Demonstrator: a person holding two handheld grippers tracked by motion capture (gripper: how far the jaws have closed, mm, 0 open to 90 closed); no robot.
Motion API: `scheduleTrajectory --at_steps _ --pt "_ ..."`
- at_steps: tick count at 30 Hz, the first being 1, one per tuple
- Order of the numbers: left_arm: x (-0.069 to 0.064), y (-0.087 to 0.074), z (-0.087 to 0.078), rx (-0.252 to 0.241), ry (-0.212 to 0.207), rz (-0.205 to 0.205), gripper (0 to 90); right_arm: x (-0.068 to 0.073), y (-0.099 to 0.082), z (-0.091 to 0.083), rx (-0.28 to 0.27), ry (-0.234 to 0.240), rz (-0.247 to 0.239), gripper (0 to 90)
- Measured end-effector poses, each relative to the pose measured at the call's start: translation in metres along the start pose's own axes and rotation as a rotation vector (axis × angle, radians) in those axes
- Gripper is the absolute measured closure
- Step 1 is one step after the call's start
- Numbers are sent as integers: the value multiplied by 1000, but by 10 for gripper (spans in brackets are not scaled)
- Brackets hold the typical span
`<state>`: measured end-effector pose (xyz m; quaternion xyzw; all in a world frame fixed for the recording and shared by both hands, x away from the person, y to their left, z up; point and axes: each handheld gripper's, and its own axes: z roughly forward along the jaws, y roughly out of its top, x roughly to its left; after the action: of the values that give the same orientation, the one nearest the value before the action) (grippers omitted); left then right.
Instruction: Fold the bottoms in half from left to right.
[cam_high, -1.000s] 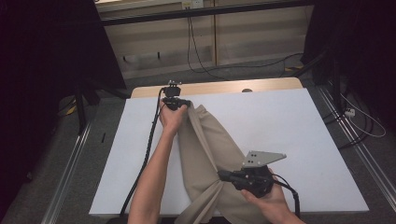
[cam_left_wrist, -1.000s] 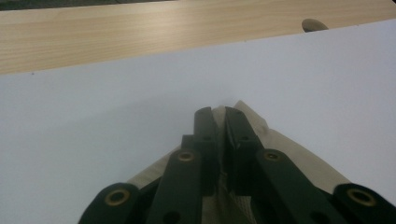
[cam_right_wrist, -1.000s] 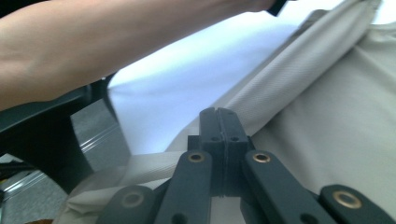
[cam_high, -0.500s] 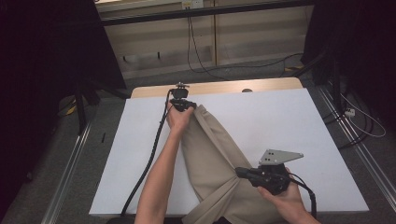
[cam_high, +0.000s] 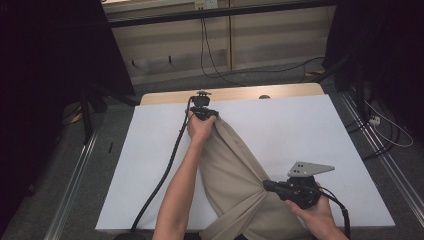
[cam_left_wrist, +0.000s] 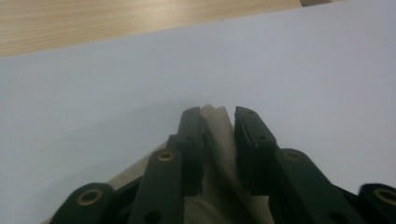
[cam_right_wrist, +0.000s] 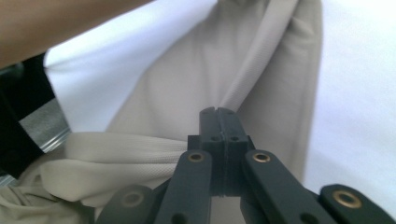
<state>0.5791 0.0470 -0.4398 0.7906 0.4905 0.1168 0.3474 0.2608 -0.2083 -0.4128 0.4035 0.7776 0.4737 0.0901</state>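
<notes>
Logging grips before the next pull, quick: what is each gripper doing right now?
Left gripper: closed on the beige cloth.
Right gripper: closed on the same cloth.

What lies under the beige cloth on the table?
The beige cloth lies on the white table surface, which shows all around it. Whatever lies beneath its folds is covered and cannot be seen.

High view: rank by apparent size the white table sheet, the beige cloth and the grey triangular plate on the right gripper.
1. White table sheet, largest.
2. Beige cloth.
3. Grey triangular plate, smallest, though it sits raised nearer the camera.
</notes>
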Motion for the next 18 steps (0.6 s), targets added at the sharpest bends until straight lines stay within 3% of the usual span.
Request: scheduleTrajectory --at_steps 5,7,10,12,13,14,15,18 --pt "-1 -2 2 -7 -12 9 577 -8 -7 0 37 -42 11 900" --pt "-2 -1 -3 -10 2 30 413 -12 -10 1 58 -59 27 900" --pt "-2 -1 -12 -15 -3 39 318 -14 -11 4 84 -77 22 900" --pt "-2 -2 -22 -31 -14 44 293 -16 -15 5 113 -85 30 900" --pt "-1 -5 -34 -76 -26 46 268 -19 -18 5 130 -97 38 900" --pt "-1 -5 -34 -76 -26 46 267 -19 -18 5 130 -97 38 900" --pt "2 -10 -45 -89 -6 75 266 -22 -19 5 144 -116 43 900" --pt "4 -18 -52 -95 10 90 259 -23 -19 5 161 -155 48 900"
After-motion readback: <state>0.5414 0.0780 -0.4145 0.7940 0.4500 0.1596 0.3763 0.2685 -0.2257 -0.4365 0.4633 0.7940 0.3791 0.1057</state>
